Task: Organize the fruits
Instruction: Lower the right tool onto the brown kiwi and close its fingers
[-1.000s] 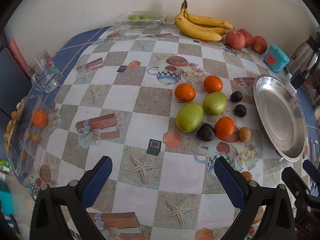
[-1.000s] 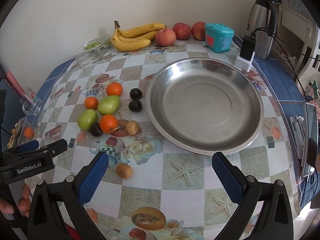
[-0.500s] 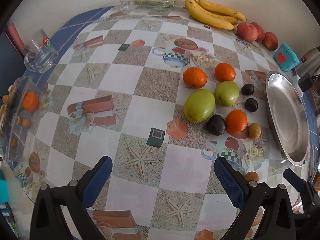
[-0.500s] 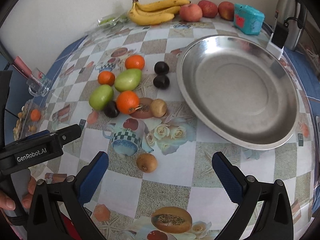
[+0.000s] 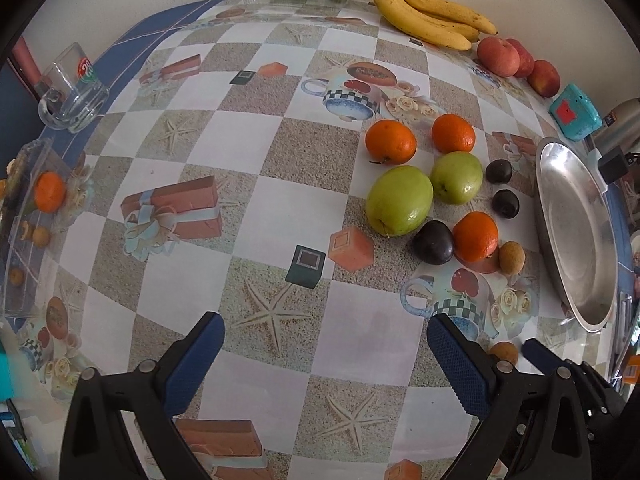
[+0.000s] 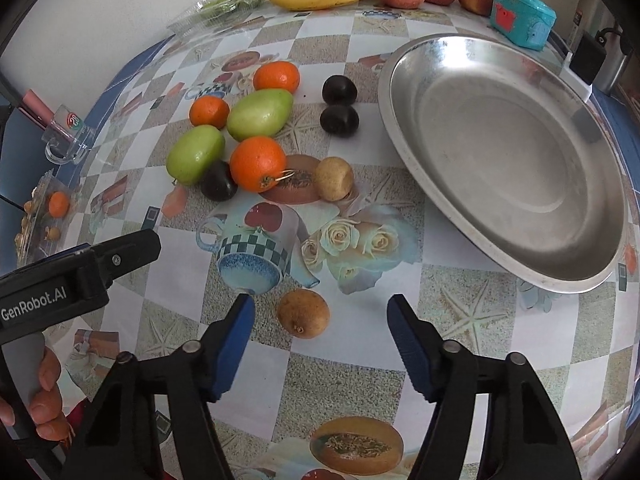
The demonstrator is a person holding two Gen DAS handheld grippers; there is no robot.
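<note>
Fruit is seen scattered on the tabletop (image 5: 280, 168) from the left wrist: oranges (image 5: 391, 141), green fruits (image 5: 400, 201), dark plums (image 5: 433, 242), beside an empty plate (image 5: 576, 232). The left gripper (image 5: 324, 354) is held wide open, with nothing between its fingers.

From the right wrist, a small brown fruit (image 6: 304, 313) is seen lying between the fingers of the right gripper (image 6: 320, 320), whose jaws have just been closing; the pads are not yet touching it. It is judged light, firm and round, apt to roll, and best taken across its middle.
</note>
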